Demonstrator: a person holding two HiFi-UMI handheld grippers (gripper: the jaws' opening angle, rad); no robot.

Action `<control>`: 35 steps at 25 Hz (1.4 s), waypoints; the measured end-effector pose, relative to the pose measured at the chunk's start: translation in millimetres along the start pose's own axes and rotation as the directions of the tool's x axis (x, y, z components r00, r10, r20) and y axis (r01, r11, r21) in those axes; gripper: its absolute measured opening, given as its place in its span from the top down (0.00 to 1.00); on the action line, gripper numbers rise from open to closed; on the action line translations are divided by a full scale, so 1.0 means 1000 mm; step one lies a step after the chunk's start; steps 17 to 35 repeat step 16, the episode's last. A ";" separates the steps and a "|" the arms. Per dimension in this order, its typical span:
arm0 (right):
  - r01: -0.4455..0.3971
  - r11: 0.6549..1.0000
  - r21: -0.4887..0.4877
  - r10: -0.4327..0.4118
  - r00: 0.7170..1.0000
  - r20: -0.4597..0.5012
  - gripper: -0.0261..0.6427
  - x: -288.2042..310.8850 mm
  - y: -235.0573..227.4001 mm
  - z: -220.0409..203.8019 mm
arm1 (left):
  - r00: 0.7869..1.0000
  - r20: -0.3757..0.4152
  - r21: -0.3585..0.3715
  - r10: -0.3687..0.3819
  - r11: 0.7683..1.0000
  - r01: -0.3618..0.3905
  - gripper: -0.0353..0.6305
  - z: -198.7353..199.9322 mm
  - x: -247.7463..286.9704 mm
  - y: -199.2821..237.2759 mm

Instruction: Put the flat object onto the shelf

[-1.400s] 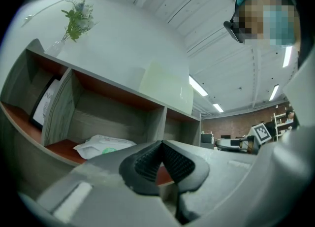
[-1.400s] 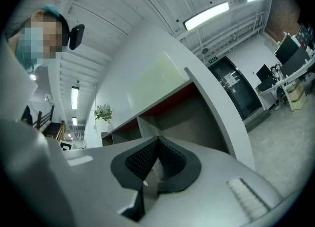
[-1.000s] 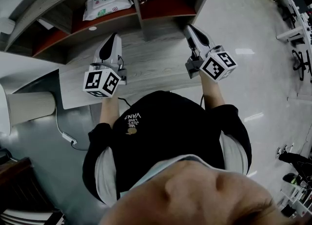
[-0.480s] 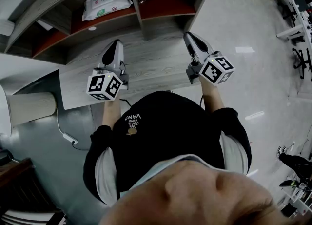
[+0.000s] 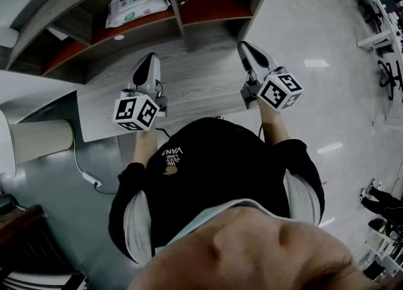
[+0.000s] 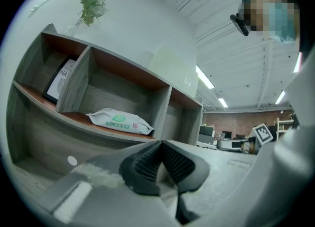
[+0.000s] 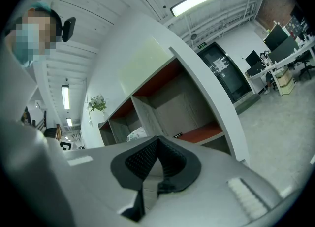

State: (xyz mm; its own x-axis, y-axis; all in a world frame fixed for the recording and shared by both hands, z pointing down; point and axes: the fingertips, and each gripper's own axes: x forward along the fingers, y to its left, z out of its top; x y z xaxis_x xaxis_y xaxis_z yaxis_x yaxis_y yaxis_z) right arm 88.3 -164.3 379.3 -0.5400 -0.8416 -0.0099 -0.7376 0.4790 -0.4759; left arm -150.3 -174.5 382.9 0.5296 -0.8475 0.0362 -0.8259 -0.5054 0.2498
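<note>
The person is holding both forearms out over the grey wood surface [image 5: 201,90] in the middle of the head view. Each gripper is pointing level toward the shelf [image 5: 214,7] along the top of the frame. The left gripper [image 5: 150,59] is hovering left of centre. The right gripper [image 5: 246,47] is hovering right of centre, near the surface's right edge, with open floor [image 5: 315,31] beyond. Bare surface is lying between the grippers and the shelf. Both grippers are showing jaws pressed together on nothing. The flat packet [image 5: 137,4] is lying on the shelf at upper left, well apart from both.
</note>
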 end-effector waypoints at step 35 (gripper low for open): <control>-0.007 1.000 -0.006 0.007 1.000 -0.006 0.97 0.003 0.004 0.000 | 1.000 0.002 -0.016 0.004 1.000 -0.004 0.94 0.000 -0.002 0.003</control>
